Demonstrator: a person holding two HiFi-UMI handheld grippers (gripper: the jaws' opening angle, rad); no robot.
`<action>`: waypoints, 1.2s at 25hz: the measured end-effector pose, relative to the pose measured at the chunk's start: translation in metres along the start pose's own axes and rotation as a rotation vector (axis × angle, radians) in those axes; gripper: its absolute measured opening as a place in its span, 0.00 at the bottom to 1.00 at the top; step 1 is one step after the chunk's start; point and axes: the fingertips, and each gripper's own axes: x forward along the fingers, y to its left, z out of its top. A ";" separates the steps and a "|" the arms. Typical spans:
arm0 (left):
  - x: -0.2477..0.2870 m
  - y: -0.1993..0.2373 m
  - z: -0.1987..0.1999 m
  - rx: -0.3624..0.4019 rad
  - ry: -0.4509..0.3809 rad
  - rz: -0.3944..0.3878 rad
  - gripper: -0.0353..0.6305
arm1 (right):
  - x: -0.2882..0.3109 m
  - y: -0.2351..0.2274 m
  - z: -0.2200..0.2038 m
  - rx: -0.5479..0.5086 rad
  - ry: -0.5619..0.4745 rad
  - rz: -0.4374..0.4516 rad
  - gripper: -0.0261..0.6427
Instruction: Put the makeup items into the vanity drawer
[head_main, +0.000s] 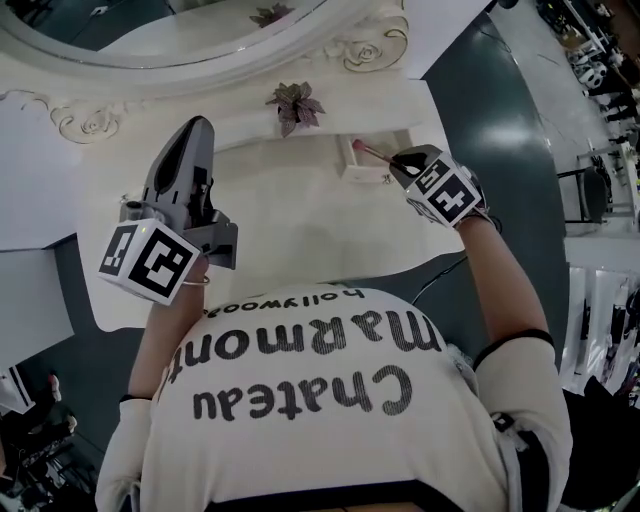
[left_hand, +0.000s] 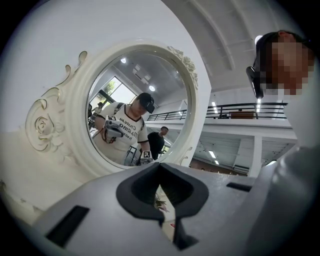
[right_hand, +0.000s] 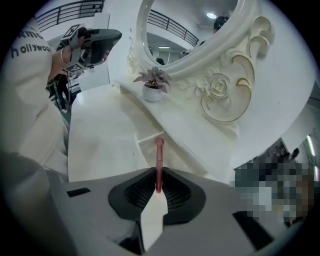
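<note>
A slim pink makeup stick (head_main: 368, 151) juts from my right gripper (head_main: 398, 160), which is shut on its lower end. Its rounded tip (right_hand: 158, 142) points at the small open drawer (head_main: 356, 172) at the back right of the white vanity top (head_main: 280, 225). In the right gripper view the stick (right_hand: 159, 167) rises straight from between the jaws (right_hand: 158, 192), just short of the drawer (right_hand: 149, 137). My left gripper (head_main: 196, 128) is held high over the vanity's left side, shut with nothing in it, aimed at the mirror (left_hand: 135, 115).
A small potted plant (head_main: 293, 103) with purplish leaves stands on the shelf under the oval mirror (head_main: 150, 30), left of the drawer. Ornate carved frame parts (right_hand: 220, 92) rise behind the shelf. Dark floor lies beyond the vanity's right edge (head_main: 500, 150).
</note>
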 end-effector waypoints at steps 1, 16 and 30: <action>0.000 0.001 0.001 0.000 -0.003 0.007 0.06 | 0.001 -0.001 0.001 -0.015 0.007 0.017 0.12; -0.011 0.013 0.009 0.007 -0.035 0.081 0.06 | 0.018 -0.014 0.007 -0.139 0.093 0.092 0.12; -0.015 0.021 0.009 -0.008 -0.044 0.109 0.06 | 0.031 -0.035 0.001 0.225 0.047 0.128 0.12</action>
